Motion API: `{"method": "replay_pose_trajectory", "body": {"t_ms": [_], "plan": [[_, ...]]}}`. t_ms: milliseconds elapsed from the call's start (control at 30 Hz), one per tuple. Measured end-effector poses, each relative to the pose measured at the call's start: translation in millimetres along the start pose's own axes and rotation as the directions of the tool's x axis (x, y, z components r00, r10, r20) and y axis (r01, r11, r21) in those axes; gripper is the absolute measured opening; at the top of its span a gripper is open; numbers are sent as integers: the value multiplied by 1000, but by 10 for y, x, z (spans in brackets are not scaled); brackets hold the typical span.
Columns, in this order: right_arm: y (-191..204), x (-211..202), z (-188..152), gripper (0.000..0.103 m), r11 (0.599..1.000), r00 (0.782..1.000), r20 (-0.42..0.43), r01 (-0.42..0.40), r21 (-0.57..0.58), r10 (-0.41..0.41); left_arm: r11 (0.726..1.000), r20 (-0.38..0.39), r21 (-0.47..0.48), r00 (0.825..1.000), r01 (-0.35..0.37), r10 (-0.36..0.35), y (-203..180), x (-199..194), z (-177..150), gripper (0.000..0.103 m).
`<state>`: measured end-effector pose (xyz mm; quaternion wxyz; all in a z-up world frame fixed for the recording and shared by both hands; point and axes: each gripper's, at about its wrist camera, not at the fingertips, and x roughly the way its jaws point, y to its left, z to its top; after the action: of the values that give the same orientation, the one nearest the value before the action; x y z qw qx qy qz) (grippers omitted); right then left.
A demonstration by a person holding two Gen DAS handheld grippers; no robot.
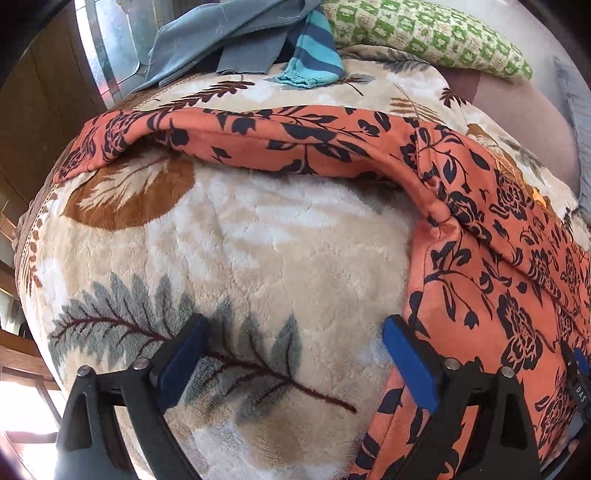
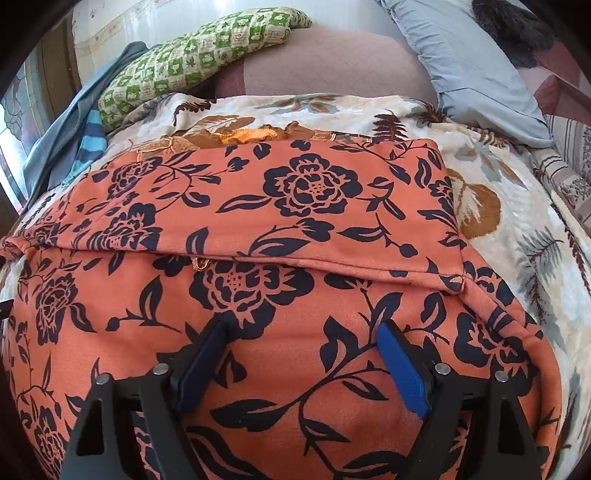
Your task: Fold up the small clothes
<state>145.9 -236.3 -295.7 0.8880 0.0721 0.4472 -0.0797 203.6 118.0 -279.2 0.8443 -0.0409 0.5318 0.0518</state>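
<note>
We are holding our left gripper (image 1: pixel 295 332) with its fingers spread wide apart and gripping nothing, hovering over the plush leaf-patterned blanket (image 1: pixel 258 240), whose grey fern print is lying between the blue pads. In the left wrist view the orange floral garment (image 1: pixel 498 240) is running from nine o'clock across the top of the blanket as a long sleeve-like band, then dropping down the three o'clock side to five o'clock, where its edge is passing just beside the right finger pad (image 1: pixel 410 369). At twelve o'clock a grey-blue cloth (image 1: pixel 207 40) and a striped teal piece (image 1: pixel 314 55) are lying at the blanket's far edge, with a green checked pillow (image 1: pixel 424 33) at one o'clock. We are also holding our right gripper (image 2: pixel 301 332) with its fingers parted and clamping nothing, directly above the orange garment (image 2: pixel 295 206), which is filling the centre of the right wrist view; one layer is lying folded over another, its hemmed edge crossing from nine to three o'clock. Whether the pads are touching the fabric we cannot tell. The green pillow (image 2: pixel 192 55) is sitting at eleven o'clock and a pale blue pillow (image 2: pixel 465 70) at one o'clock.
</note>
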Motion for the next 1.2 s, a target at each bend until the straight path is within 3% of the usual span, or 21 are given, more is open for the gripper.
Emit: {"method": "replay_pose_trajectory", "body": {"t_ms": [300, 467, 633, 767, 900, 967, 1033, 1200], "plan": [[-5, 3, 8, 87, 1000, 1000, -9, -6, 10, 6, 1000, 33, 13, 999, -9, 9, 0, 7, -47, 103], [45, -20, 36, 87, 1000, 1000, -1, 21, -7, -21, 1000, -3, -27, 1000, -1, 0, 36, -3, 86, 103], [139, -140, 175, 87, 998, 996, 73, -56, 19, 55, 988, 158, -150, 987, 40, -16, 188, -281, 243, 103], [252, -361, 307, 87, 994, 980, 162, -112, -18, 114, 987, 224, -157, 972, -41, 76, 135, -313, 371, 103], [229, -377, 375, 87, 986, 976, 145, -164, 5, 162, 981, 286, -159, 946, -111, 154, 69, -325, 537, 103], [183, -348, 399, 87, 986, 980, 126, -162, 34, 156, 980, 294, -176, 946, -90, 140, 124, -333, 561, 103], [121, -330, 418, 87, 981, 979, 110, -182, 71, 173, 976, 272, -218, 958, -27, 87, 228, -304, 557, 103], [62, -321, 420, 87, 976, 979, 96, -192, 105, 182, 921, 206, -383, 979, 77, 4, 689, -249, 449, 103]]}}
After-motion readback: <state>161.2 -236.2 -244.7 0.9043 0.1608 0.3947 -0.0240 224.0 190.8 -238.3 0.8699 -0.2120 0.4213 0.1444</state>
